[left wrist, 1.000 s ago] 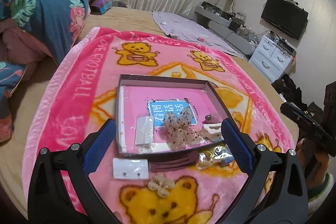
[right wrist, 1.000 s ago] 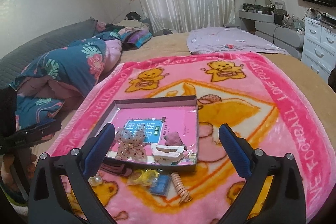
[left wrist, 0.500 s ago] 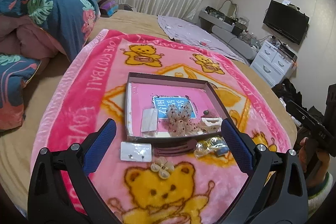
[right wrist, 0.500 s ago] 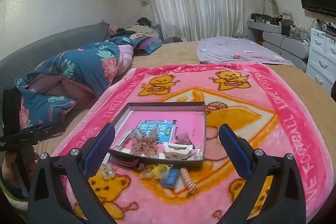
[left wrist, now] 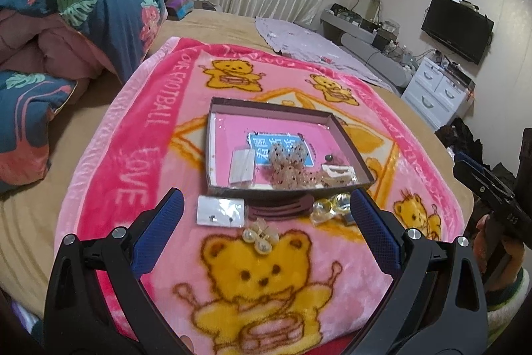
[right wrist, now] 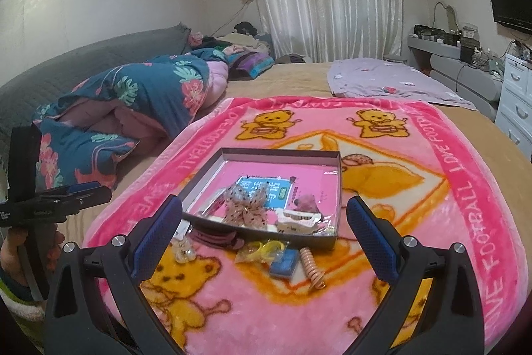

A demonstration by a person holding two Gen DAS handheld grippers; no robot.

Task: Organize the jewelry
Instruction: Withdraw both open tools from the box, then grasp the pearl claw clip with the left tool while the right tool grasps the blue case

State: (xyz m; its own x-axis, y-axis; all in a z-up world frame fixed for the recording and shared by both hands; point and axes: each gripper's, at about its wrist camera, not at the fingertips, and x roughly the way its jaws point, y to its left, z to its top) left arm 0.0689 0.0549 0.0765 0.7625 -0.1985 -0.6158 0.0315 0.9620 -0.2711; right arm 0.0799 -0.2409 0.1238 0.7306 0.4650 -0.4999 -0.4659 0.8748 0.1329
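A shallow dark box (left wrist: 345, 135) (right wrist: 199, 178) lies on a pink bear blanket (left wrist: 133, 135) (right wrist: 465, 188). It holds a dotted bow (left wrist: 289, 168) (right wrist: 246, 205), a small clear packet (left wrist: 242, 167) and a white clip (left wrist: 337, 172). In front of the box lie an earring card (left wrist: 220, 211), a dark hair clip (left wrist: 282, 209), a pearl bow (left wrist: 261, 235), a yellow packet (left wrist: 327, 208) (right wrist: 262, 250) and a spiral hair tie (right wrist: 311, 266). My left gripper (left wrist: 264, 235) is open and empty above the near items. My right gripper (right wrist: 264, 238) is open and empty, short of the box.
A folded floral quilt (left wrist: 83, 32) (right wrist: 133, 108) lies left of the blanket. A lilac sheet (right wrist: 382, 82) lies at the far side of the bed. White drawers (left wrist: 439, 88) and a TV (left wrist: 457, 27) stand to the right. Each view shows the other hand-held gripper at its edge.
Both grippers have drawn back and up from the box, so more of the blanket and the loose items in front show. Both stay open. No item has moved.
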